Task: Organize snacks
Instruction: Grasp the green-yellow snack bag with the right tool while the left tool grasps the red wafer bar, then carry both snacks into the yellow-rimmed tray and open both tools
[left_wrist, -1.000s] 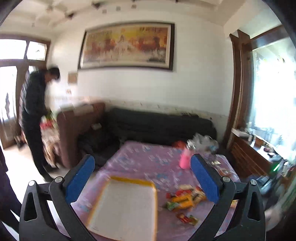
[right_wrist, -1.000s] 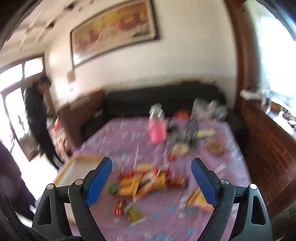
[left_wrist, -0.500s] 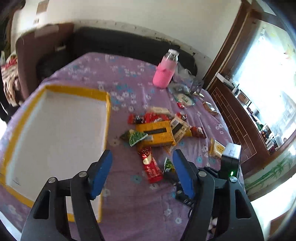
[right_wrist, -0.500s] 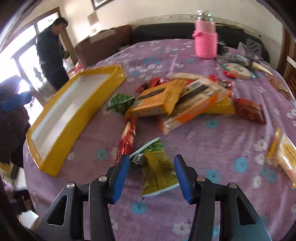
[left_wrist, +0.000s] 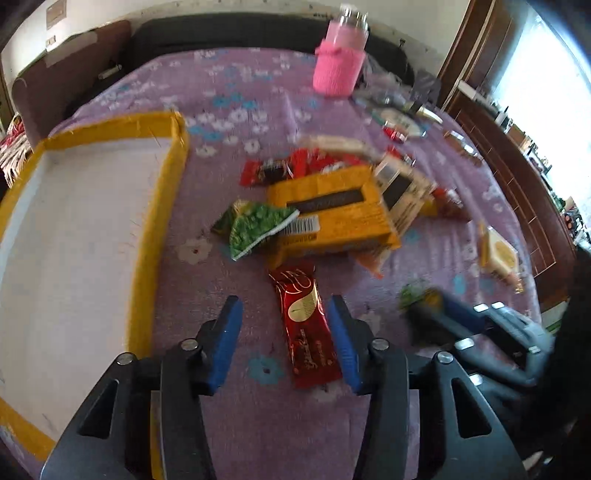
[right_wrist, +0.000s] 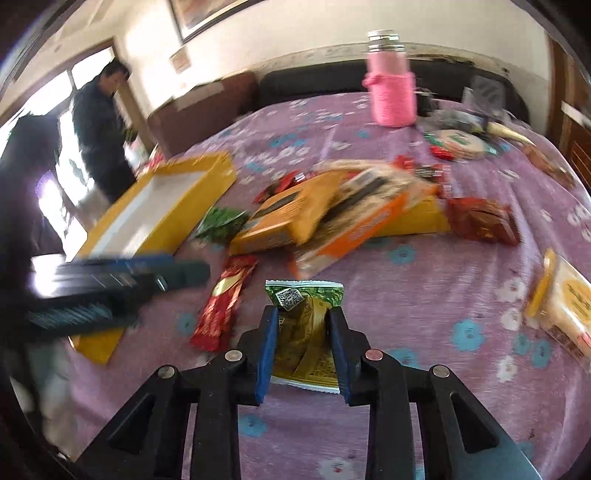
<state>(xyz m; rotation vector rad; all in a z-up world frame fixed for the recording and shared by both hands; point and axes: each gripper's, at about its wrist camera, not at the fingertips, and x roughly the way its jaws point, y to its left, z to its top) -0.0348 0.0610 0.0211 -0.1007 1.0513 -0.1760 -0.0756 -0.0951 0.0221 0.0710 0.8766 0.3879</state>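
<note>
Snacks lie scattered on a purple flowered tablecloth (left_wrist: 236, 92). In the left wrist view a red and gold bar (left_wrist: 306, 325) lies flat between my left gripper's (left_wrist: 283, 306) jaws. They are closing; the right pad is at the bar's edge and the left pad stands well clear. In the right wrist view my right gripper (right_wrist: 303, 314) is closing on a green and yellow packet (right_wrist: 303, 328), with both pads against its sides. A yellow-rimmed tray (left_wrist: 159, 221) with a bare white floor sits to the left. Each gripper shows blurred in the other's view.
A heap with a yellow box (left_wrist: 332, 210), a green pea packet (left_wrist: 255, 225) and red wrappers lies mid-table. A pink-sleeved bottle (right_wrist: 393, 88) stands at the back. A pale packet (right_wrist: 565, 306) lies far right. A person (right_wrist: 103, 122) stands beyond the tray (right_wrist: 192, 206).
Both grippers have dropped from facing the room to pointing down at the table. Their jaws have narrowed, the left around the red bar, the right onto the green and yellow packet.
</note>
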